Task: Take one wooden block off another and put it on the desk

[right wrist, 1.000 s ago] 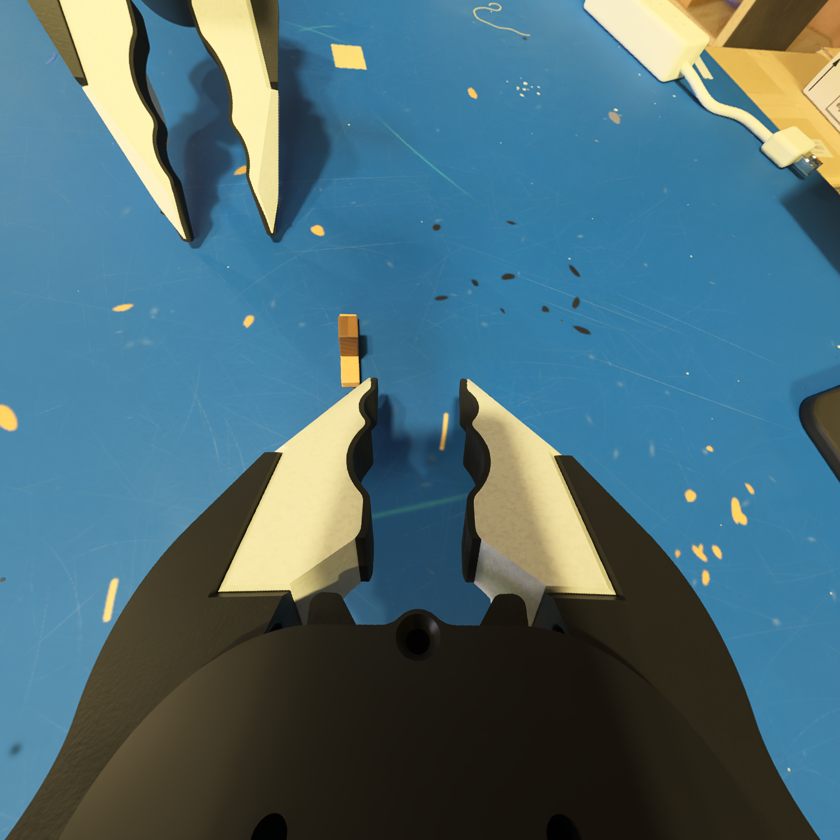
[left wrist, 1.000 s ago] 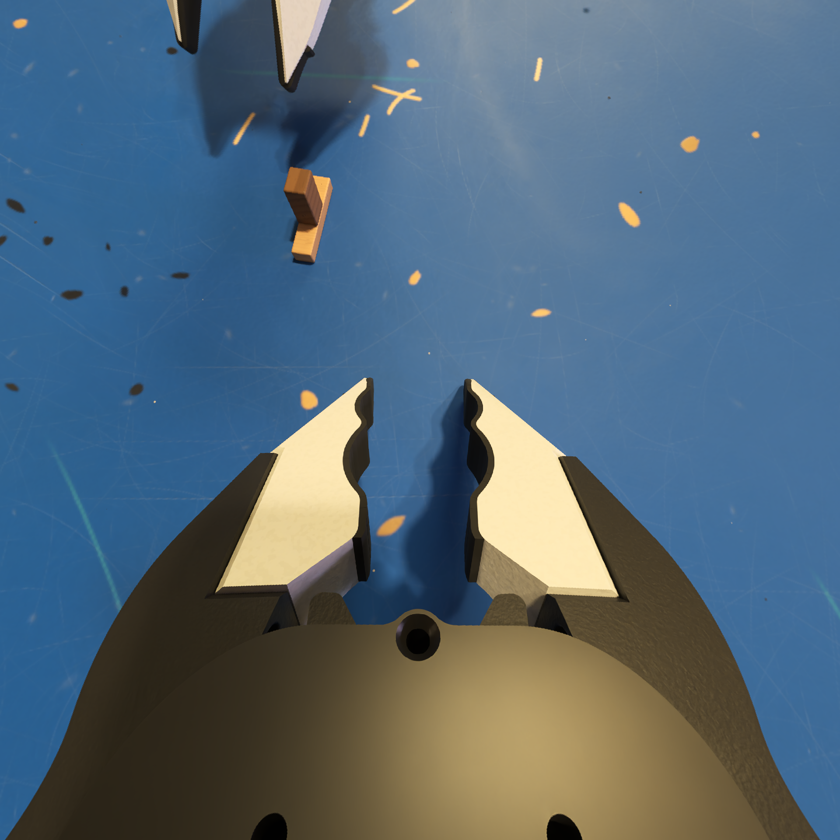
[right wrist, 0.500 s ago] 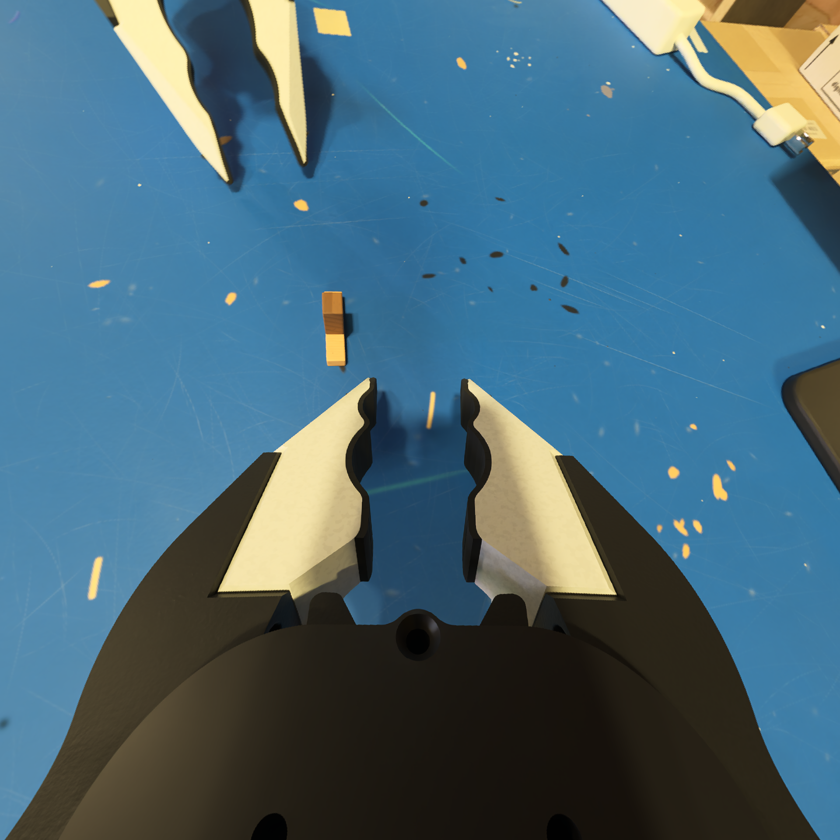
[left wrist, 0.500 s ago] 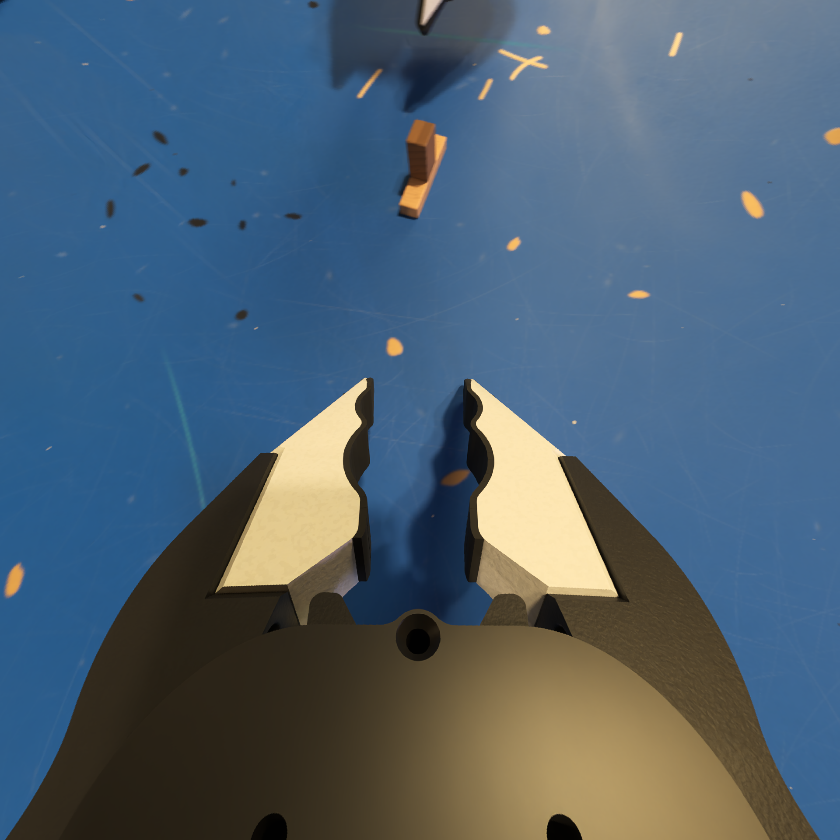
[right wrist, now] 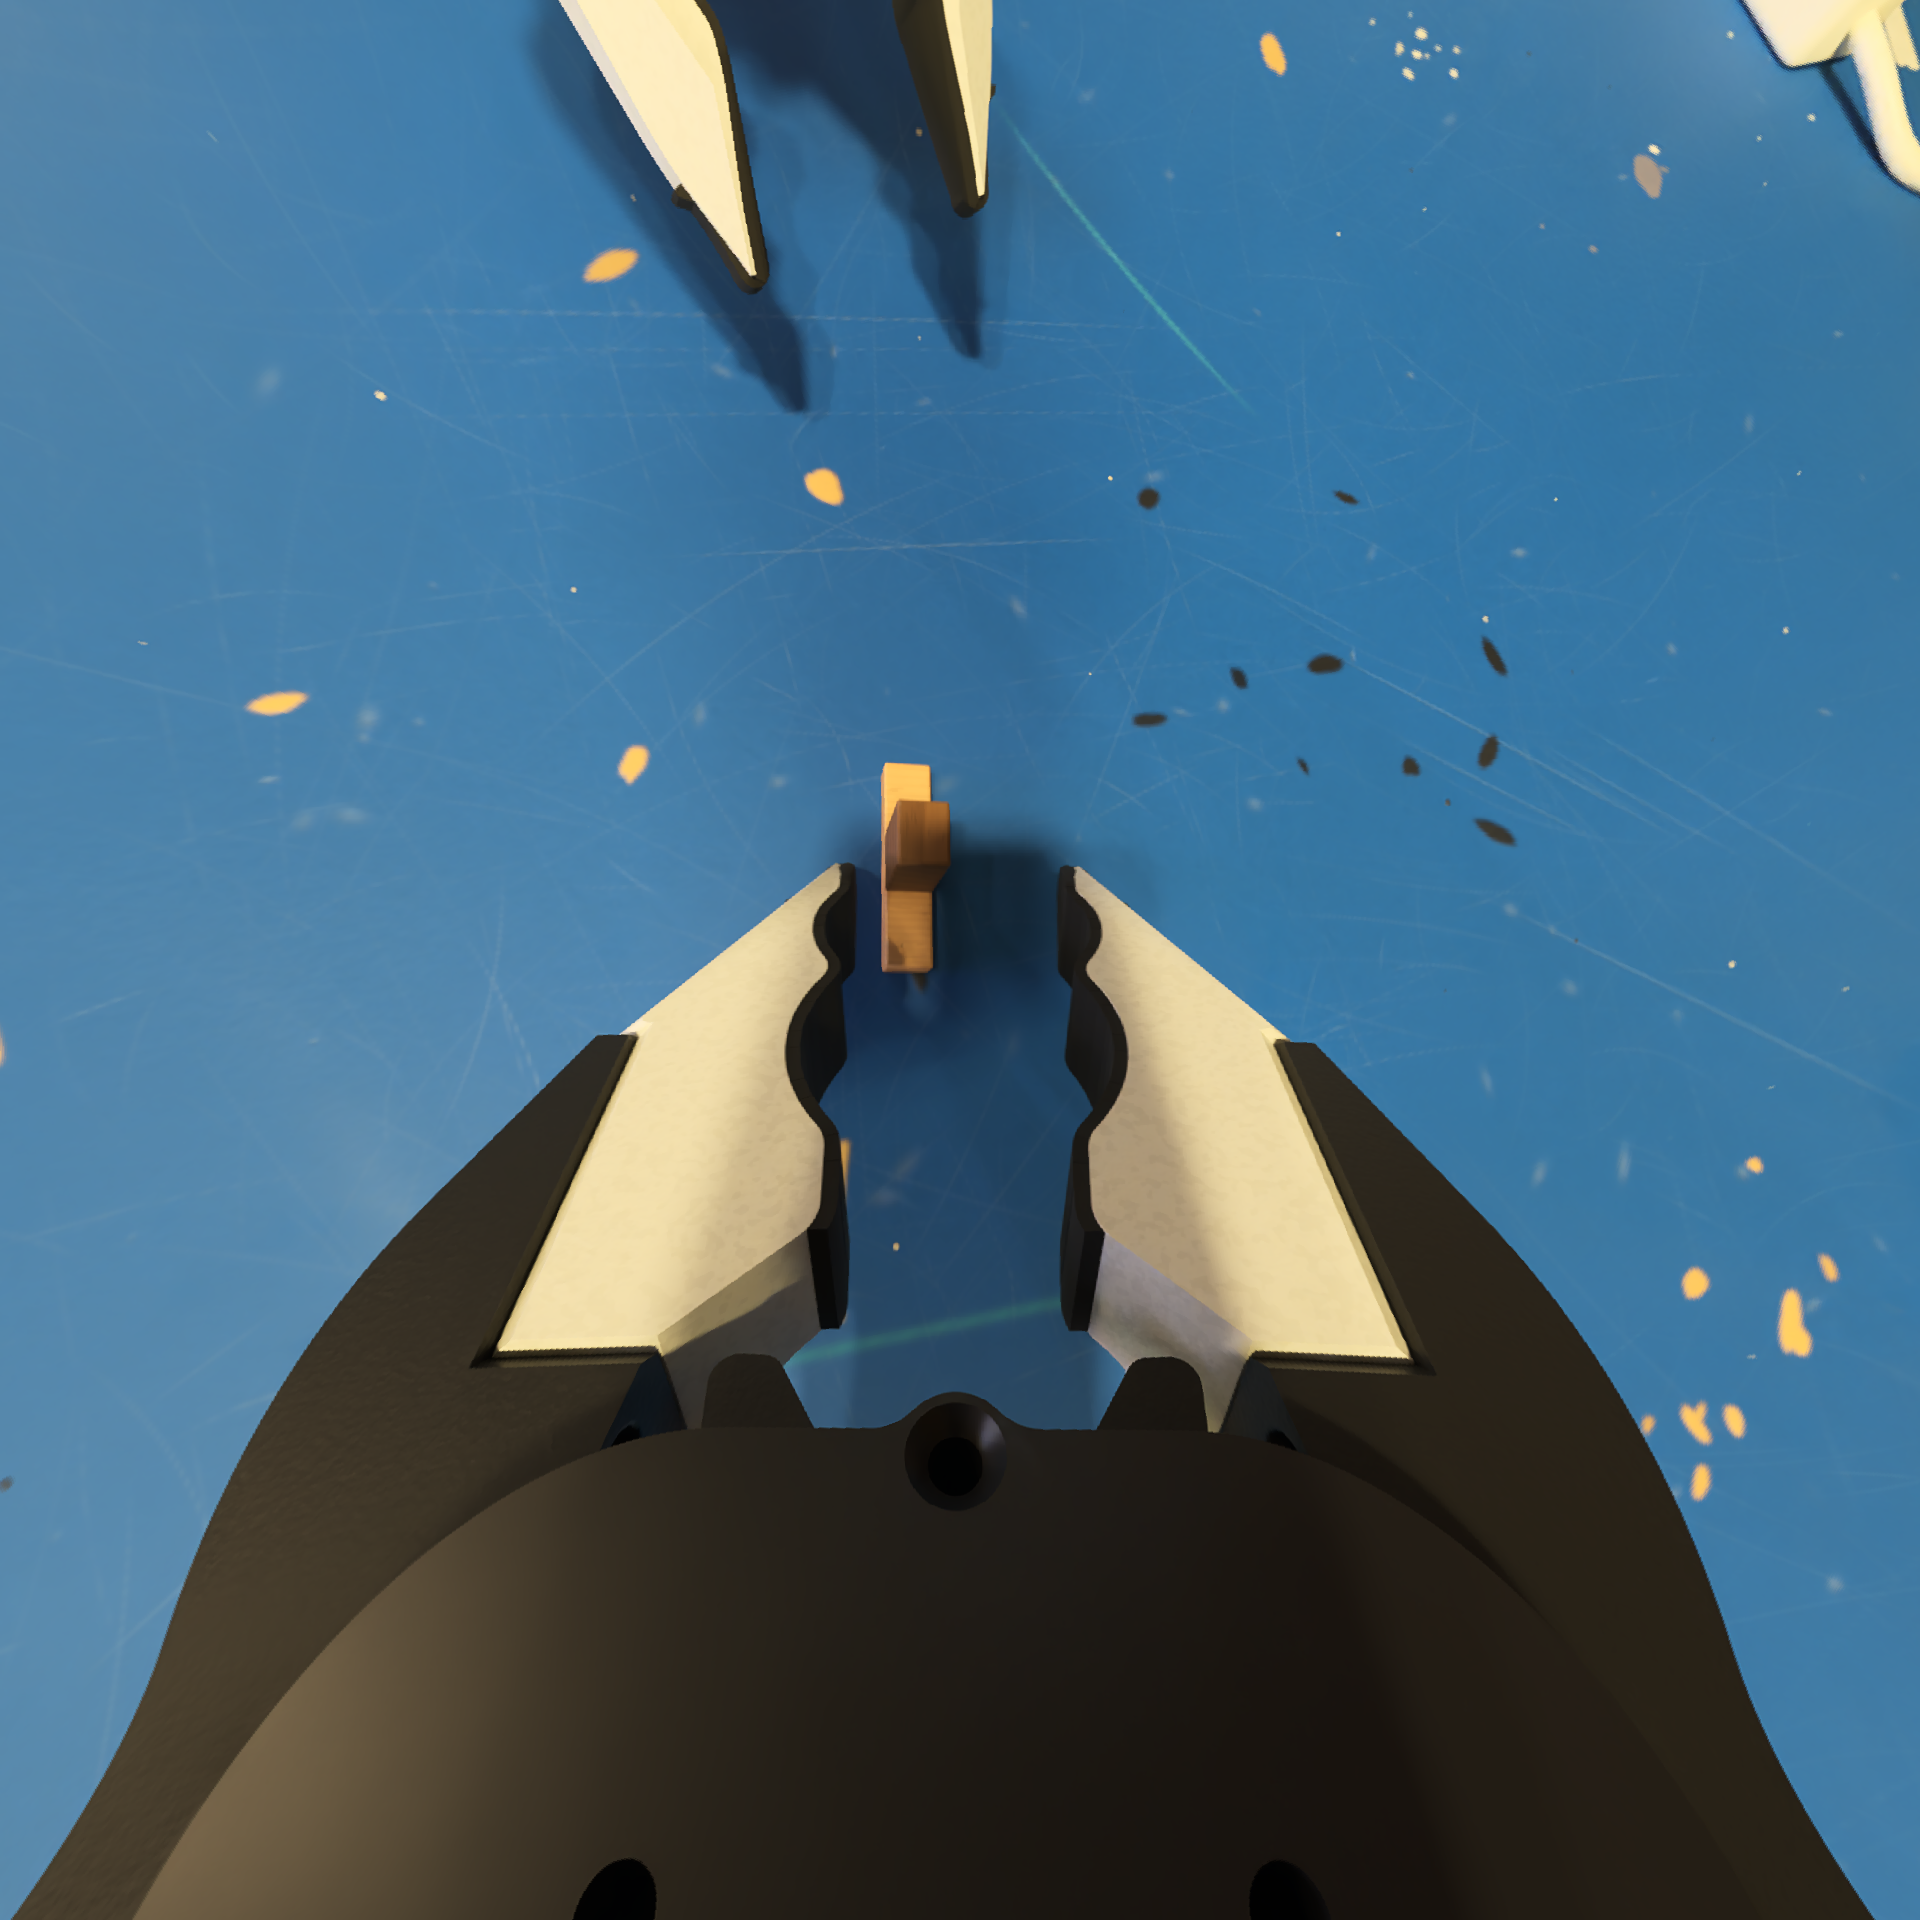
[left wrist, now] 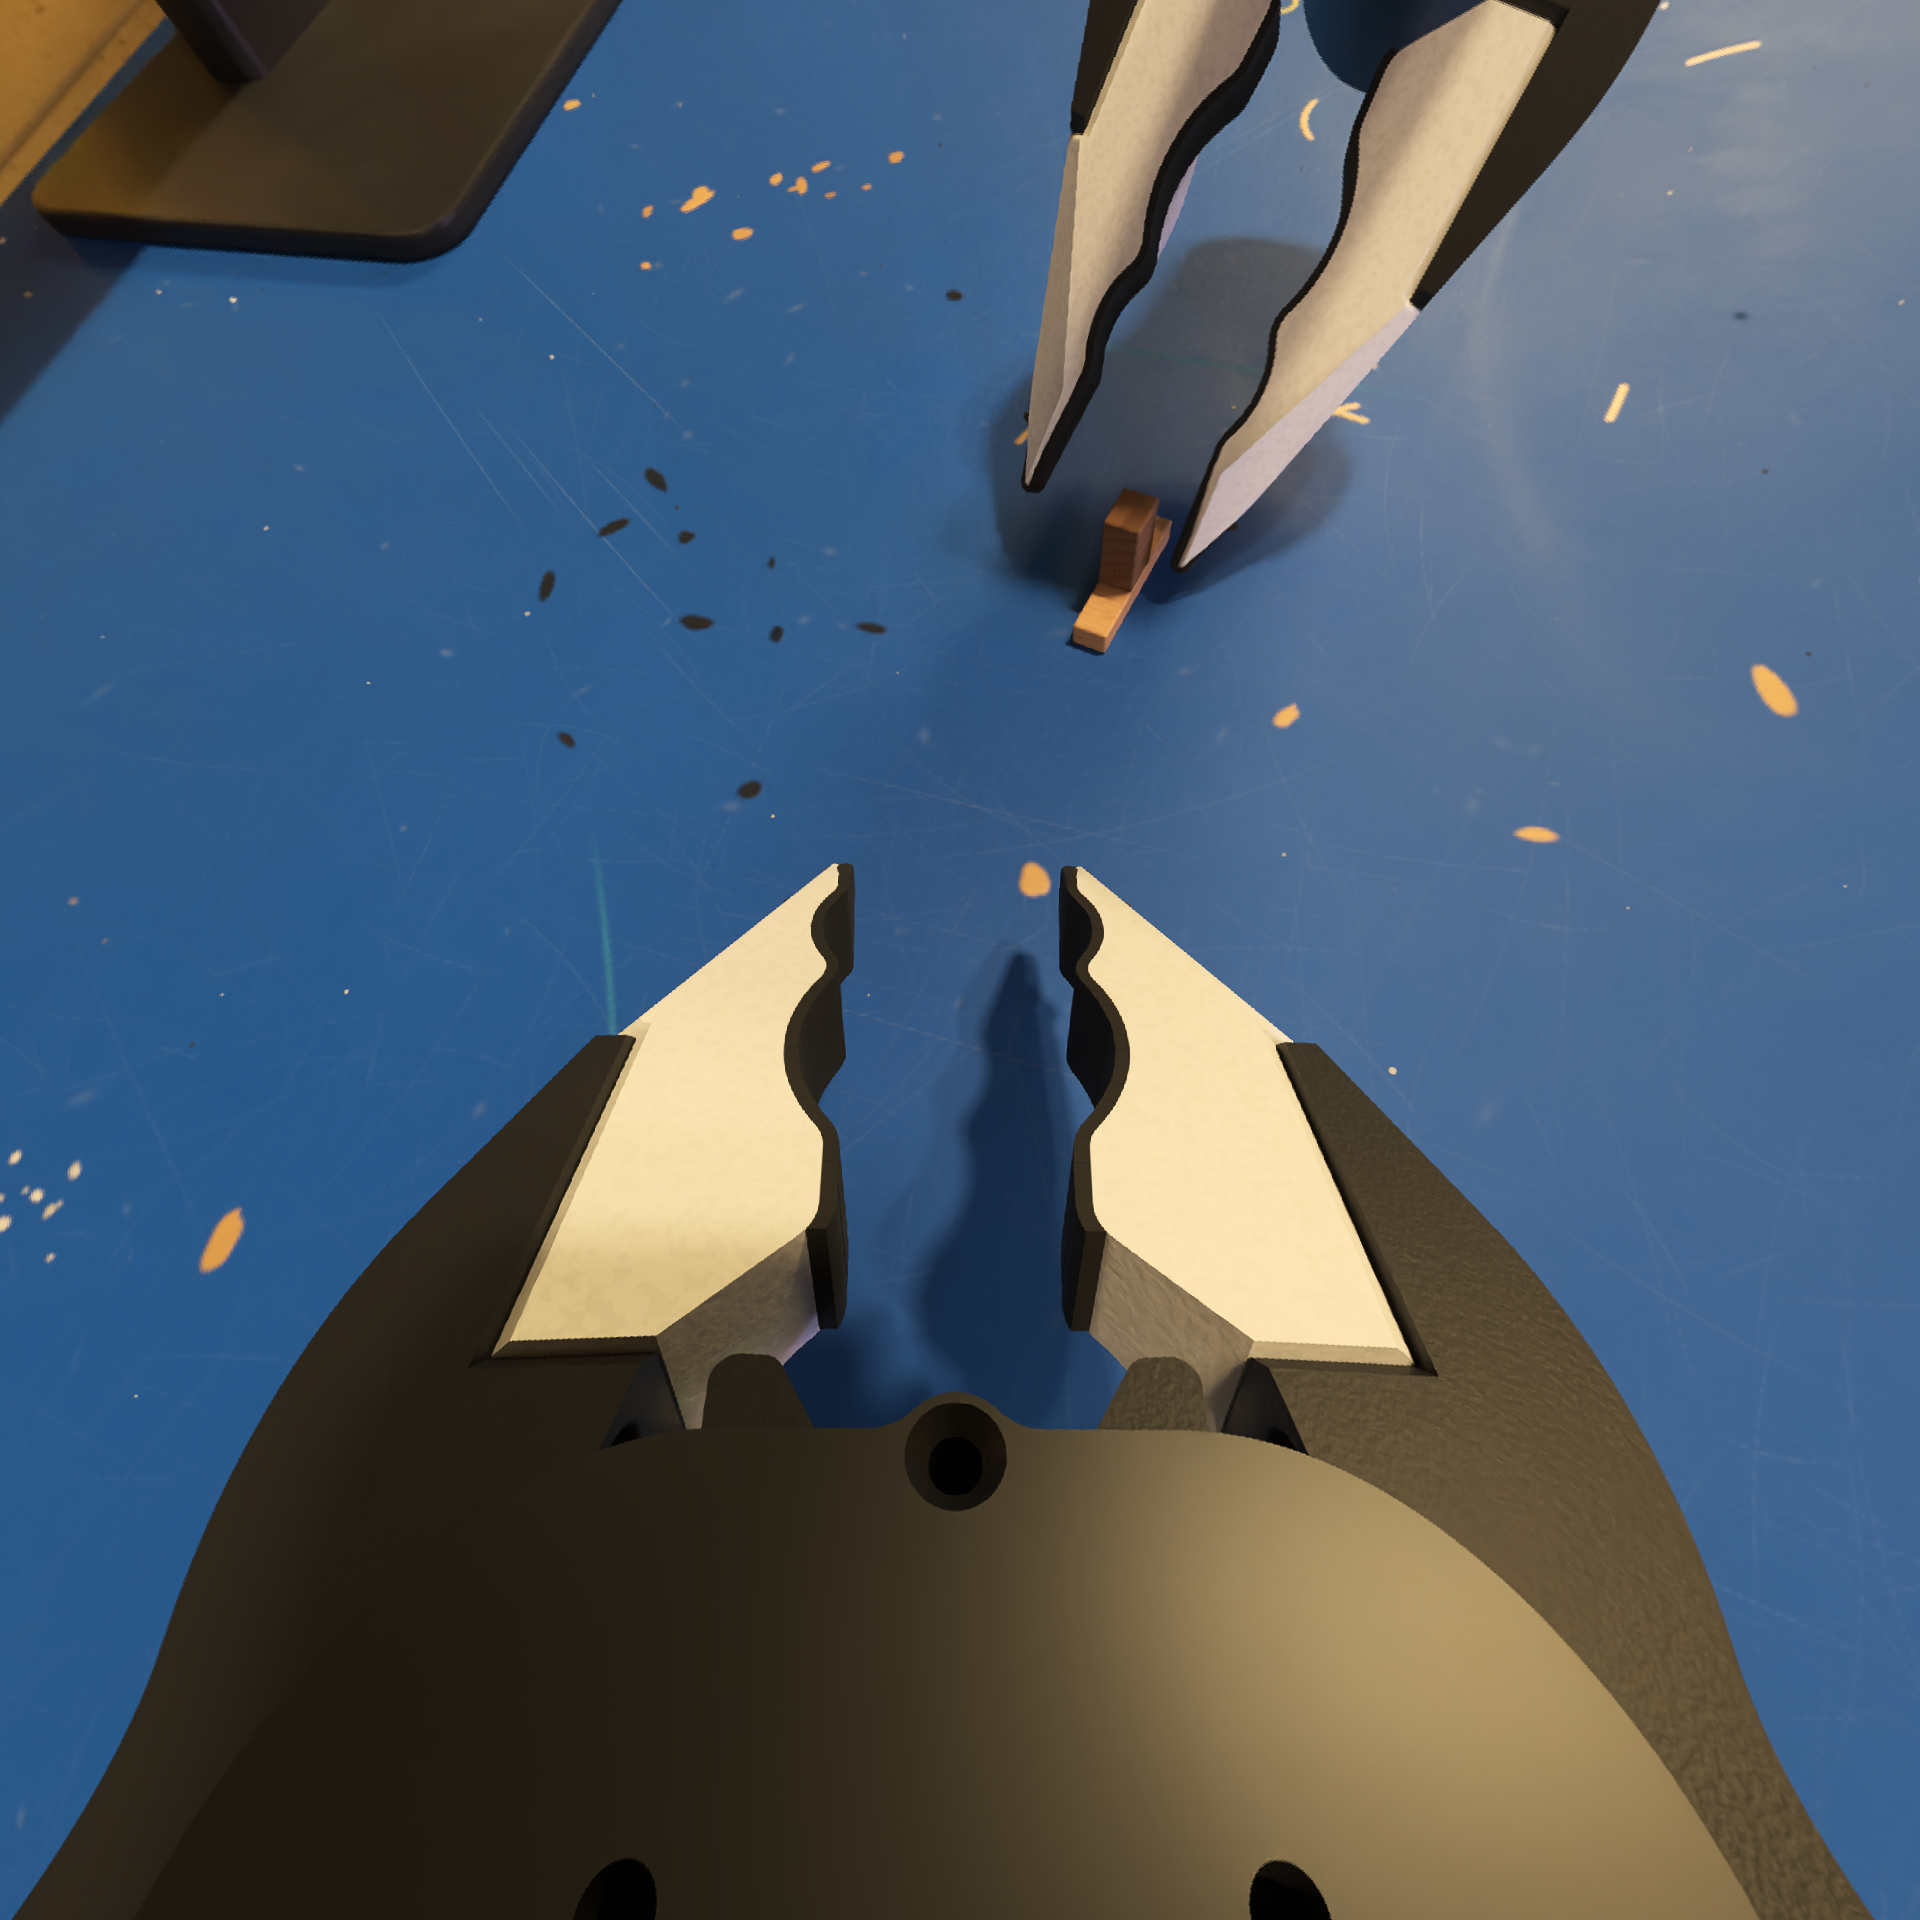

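We are bracketing the small, light, rigid upper wooden block (right wrist: 920, 834) with our parted, empty right gripper (right wrist: 956, 883); its side faces look the best hold.

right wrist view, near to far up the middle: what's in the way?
right gripper, jaws open → dark wooden block sitting on the light wooden block → orange fleck on the blue desk → left gripper
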Controlling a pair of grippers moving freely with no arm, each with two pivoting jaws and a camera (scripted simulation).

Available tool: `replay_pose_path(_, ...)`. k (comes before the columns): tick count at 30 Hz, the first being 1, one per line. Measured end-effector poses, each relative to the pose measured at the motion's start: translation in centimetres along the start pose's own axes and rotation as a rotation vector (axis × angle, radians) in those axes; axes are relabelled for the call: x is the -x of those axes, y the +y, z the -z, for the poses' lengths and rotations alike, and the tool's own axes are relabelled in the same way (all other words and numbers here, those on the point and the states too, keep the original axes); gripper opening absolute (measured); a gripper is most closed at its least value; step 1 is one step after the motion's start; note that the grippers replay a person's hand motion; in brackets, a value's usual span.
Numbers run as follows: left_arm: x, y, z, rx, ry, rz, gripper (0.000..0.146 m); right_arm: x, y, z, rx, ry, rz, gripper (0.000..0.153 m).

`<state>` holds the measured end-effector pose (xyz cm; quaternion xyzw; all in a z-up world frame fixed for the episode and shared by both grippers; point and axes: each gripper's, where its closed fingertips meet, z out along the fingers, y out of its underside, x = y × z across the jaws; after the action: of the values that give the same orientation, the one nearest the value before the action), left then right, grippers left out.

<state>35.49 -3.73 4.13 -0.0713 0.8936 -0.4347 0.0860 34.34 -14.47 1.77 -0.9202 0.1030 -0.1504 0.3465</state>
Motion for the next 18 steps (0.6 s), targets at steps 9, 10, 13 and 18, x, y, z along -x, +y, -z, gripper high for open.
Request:
replay_pose_path(9,-0.7,2.3,-1.0,0.128,0.05,0.059,0.055,1.1,-0.4,0.4,-0.015,-0.033,0.081,0.009)
replay_pose_path(10,-0.7,2.2,-1.0,0.124,0.057,0.067,0.06,1.3,-0.6,0.7,-0.04,-0.051,0.085,0.009)
replay_pose_path(13,-0.6,1.2,-0.5,0.069,0.048,0.068,0.066,2.6,-1.6,2.1,-0.121,-0.121,0.098,0.009)
replay_pose_path(18,-2.4,-1.5,-0.1,-0.065,0.138,0.072,0.052,6.2,-2.2,2.8,-0.147,-0.236,0.207,0.009)
